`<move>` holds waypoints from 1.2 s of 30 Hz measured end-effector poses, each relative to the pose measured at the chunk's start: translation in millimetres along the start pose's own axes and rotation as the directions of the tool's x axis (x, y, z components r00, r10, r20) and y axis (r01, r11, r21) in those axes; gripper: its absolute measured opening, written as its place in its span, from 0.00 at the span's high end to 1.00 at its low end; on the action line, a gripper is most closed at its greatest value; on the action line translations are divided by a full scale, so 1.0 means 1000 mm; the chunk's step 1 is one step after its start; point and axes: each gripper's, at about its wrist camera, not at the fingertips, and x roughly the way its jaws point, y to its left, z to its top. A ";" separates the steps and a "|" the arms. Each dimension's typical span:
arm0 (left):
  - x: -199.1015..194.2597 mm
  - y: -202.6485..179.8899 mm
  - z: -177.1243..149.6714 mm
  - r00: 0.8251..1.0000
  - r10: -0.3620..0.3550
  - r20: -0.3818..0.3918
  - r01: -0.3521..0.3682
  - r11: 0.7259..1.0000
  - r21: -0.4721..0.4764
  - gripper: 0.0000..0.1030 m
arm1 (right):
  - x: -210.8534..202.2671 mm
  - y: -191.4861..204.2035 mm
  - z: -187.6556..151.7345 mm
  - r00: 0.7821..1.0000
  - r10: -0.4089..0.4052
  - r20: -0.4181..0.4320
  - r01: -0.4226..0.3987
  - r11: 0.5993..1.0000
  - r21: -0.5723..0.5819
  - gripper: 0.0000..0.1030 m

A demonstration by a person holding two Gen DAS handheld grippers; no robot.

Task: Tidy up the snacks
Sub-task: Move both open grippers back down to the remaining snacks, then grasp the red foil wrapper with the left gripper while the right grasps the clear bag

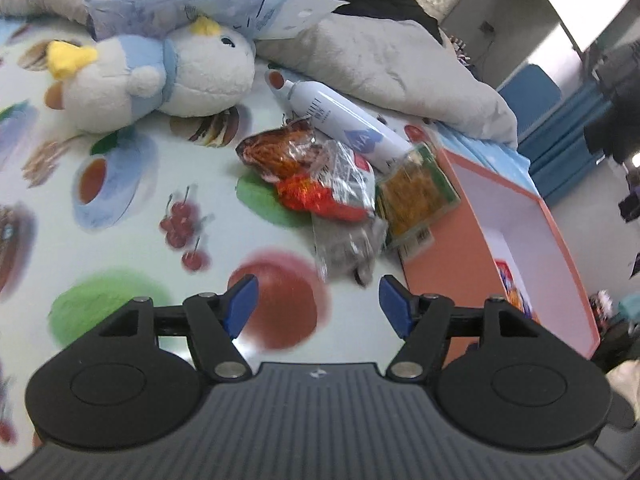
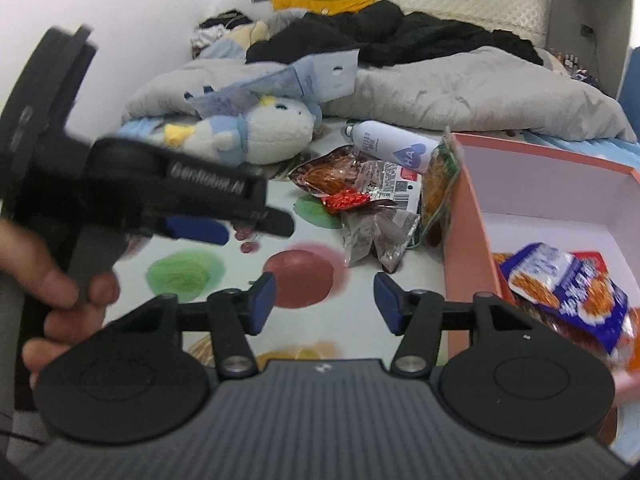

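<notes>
A pile of snack packets lies on the printed bed sheet: a brown one (image 1: 280,152), a red one (image 1: 308,194), a clear grey one (image 1: 344,252) and a green-edged orange one (image 1: 416,192). My left gripper (image 1: 318,304) hovers open just short of the grey packet, nothing between its blue pads. To the right stands a pink box (image 1: 440,240). In the right wrist view the same pile (image 2: 376,200) lies ahead, and my right gripper (image 2: 325,300) stands open and empty beside the box wall (image 2: 468,240). A blue-and-white snack pack (image 2: 568,284) lies inside the box.
A white spray bottle (image 1: 344,120) lies behind the pile, a blue-and-white plush penguin (image 1: 160,76) to its left. A grey duvet (image 1: 392,64) and dark clothes fill the back. The left gripper (image 2: 240,226), held by a hand (image 2: 68,292), crosses the left of the right wrist view.
</notes>
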 end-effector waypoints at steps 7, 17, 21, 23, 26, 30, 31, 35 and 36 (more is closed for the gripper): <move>0.064 0.015 0.046 0.999 -0.014 -0.049 0.015 1.000 0.024 0.30 | 0.053 0.001 0.013 1.000 -0.006 -0.019 0.006 1.000 -0.026 0.28; 0.137 0.023 0.071 0.993 0.004 -0.115 0.004 0.998 0.068 0.30 | 0.121 -0.005 0.024 0.993 -0.098 -0.061 0.096 0.995 -0.032 0.28; 0.149 0.024 0.078 0.995 -0.008 -0.103 0.016 0.997 0.071 0.31 | 0.140 -0.007 0.026 0.987 -0.140 -0.074 0.136 0.989 -0.059 0.28; 0.152 0.020 0.080 0.995 0.003 -0.098 0.007 0.995 0.101 0.32 | 0.148 -0.009 0.027 0.984 -0.164 -0.073 0.159 0.985 -0.068 0.28; 0.156 0.013 0.079 0.996 0.025 -0.089 -0.010 0.987 0.162 0.33 | 0.161 -0.012 0.027 0.978 -0.187 -0.093 0.180 0.981 -0.077 0.28; 0.158 0.009 0.076 0.996 0.016 -0.093 0.002 0.982 0.188 0.43 | 0.172 -0.017 0.025 0.972 -0.205 -0.114 0.196 0.977 -0.082 0.27; 0.158 0.009 0.077 0.995 0.012 -0.099 0.006 0.983 0.183 0.49 | 0.172 -0.018 0.024 0.972 -0.205 -0.115 0.196 0.977 -0.086 0.33; 0.158 0.011 0.078 0.996 0.012 -0.091 0.003 0.986 0.167 0.52 | 0.170 -0.018 0.024 0.974 -0.192 -0.124 0.180 0.978 -0.101 0.41; 0.158 0.011 0.078 0.996 0.015 -0.088 0.000 0.986 0.165 0.52 | 0.170 -0.019 0.025 0.973 -0.190 -0.128 0.178 0.979 -0.098 0.42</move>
